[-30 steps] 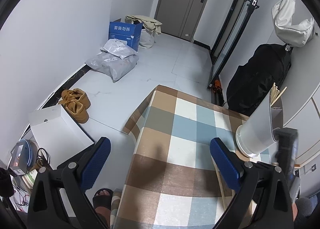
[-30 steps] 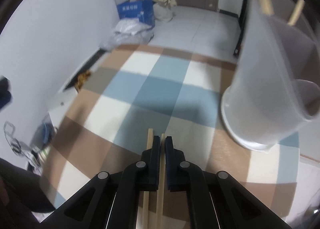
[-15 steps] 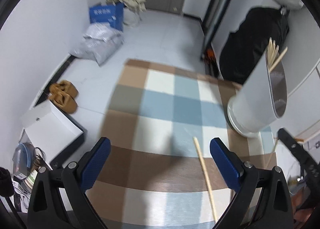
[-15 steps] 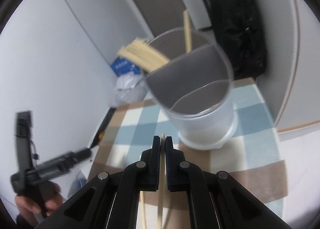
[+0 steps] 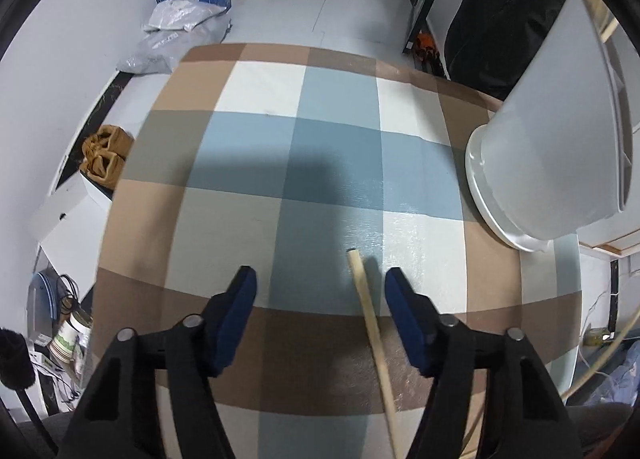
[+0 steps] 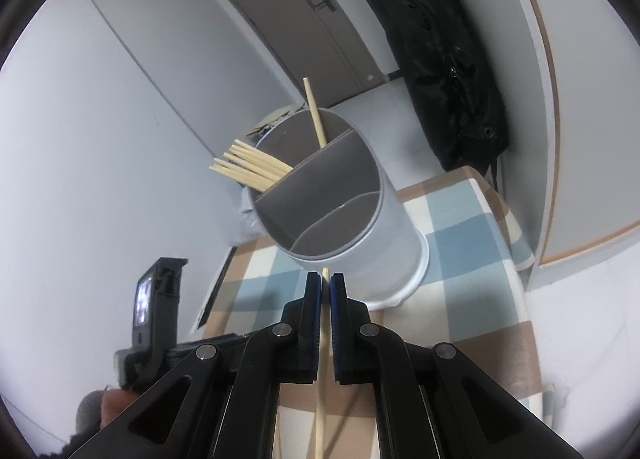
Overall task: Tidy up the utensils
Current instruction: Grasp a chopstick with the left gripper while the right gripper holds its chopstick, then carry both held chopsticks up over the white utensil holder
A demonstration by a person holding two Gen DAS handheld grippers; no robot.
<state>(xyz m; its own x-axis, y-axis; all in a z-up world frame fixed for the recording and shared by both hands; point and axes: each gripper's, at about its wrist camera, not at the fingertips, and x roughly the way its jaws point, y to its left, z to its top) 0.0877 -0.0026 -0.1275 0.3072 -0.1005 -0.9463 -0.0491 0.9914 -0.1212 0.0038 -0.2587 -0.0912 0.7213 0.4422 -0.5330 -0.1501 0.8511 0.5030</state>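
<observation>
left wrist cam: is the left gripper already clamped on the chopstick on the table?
No: the chopstick lies on the checked tablecloth between the left gripper's open jaws, close to one pad but not pressed by either.

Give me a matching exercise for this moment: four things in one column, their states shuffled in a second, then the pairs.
Things:
1. left gripper
2. right gripper
3. chopstick on the tablecloth
4. utensil holder

States:
A. upright, chopsticks in its far compartment
B. jaws apart, nothing gripped
C. jaws clamped on a chopstick
D. lying flat between open jaws

Pairs: 1-B, 2-C, 3-D, 4-A
</observation>
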